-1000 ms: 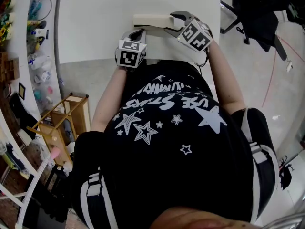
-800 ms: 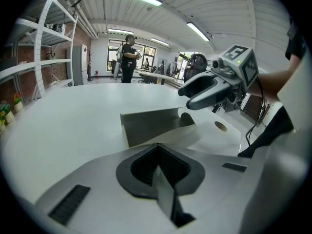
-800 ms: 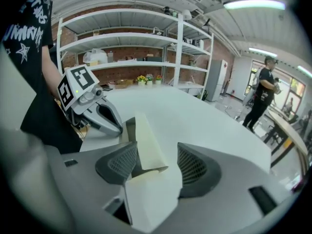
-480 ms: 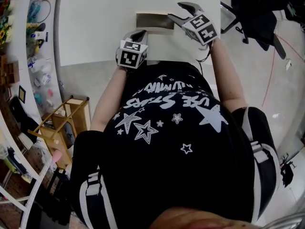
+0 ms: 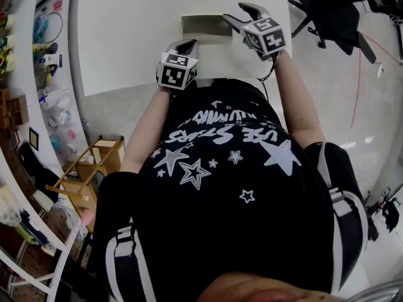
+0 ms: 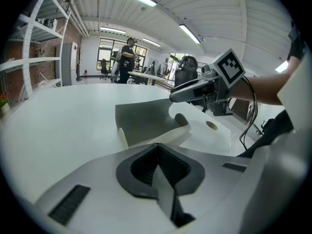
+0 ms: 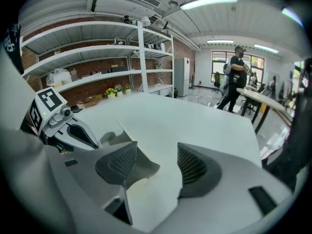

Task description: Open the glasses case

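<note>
Currently I am logging the following.

Item 1: cream, oblong glasses case with a grey lining (image 5: 204,25). It is lying open on the white round-edged table (image 5: 126,30), near the table's edge closest to me, between the two grippers. I am finding no brand or lettering on it.

Item 2: left gripper (image 5: 189,43). Its own view is showing the jaws pressed together, pad against pad. The tips are sitting right at the case's cream near lip. I cannot tell whether they are nipping that lip.

Item 3: right gripper (image 5: 242,14). Its own view is showing the jaws spread. The raised grey-lined flap of the case is standing in the gap, close against the left-hand pad. The other pad is standing clear of it.

Item 4: black-and-white square markers (image 5: 177,70) on the gripper cubes. They are carrying patterns only, no words.

Item 5: black shirt with white stars and white lettering (image 5: 223,134). The print is appearing upside down from the head view. One line seems to be reading "USE STARS"; the line above it I am unable to read.

Item 6: white shelving against a brick wall (image 7: 97,57), and a person standing (image 7: 234,77) in the far room.
</note>
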Action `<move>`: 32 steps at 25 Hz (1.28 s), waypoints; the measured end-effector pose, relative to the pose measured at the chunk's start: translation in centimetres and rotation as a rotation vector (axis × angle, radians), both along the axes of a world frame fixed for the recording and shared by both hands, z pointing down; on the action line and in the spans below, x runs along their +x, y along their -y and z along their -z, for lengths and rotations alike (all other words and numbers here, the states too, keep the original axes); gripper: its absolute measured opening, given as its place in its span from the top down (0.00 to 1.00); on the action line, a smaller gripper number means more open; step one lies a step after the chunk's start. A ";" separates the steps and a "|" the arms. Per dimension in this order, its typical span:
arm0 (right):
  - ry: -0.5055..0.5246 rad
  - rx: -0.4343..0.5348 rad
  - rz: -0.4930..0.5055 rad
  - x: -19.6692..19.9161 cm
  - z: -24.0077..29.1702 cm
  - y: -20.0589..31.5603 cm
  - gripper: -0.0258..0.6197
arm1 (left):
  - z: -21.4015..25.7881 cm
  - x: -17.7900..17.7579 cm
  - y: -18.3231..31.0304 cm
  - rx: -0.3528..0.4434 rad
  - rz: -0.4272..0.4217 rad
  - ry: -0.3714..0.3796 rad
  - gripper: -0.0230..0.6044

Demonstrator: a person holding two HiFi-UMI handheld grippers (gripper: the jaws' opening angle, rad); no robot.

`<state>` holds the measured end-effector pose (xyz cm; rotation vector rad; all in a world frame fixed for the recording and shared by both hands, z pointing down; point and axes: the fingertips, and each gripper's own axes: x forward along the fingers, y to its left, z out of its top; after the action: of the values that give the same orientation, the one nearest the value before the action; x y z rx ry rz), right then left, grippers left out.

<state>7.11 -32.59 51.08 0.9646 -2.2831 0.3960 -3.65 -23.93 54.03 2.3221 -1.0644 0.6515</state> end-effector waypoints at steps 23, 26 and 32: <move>0.159 0.111 -0.365 4.2 3.1 -9.7 0.81 | 6.4 1.0 -0.9 0.113 -0.036 -0.197 0.94; 0.202 0.111 -0.358 4.2 3.2 -10.5 0.89 | 6.8 1.3 -1.8 0.125 -0.007 -0.195 0.94; 0.245 0.090 -0.300 5.2 3.2 -14.5 0.93 | 8.2 2.7 -5.9 0.149 0.040 -0.179 0.94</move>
<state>12.30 -18.10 47.90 1.3782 -2.3921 0.5687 -0.95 -18.06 45.88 2.4252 -1.1053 0.3518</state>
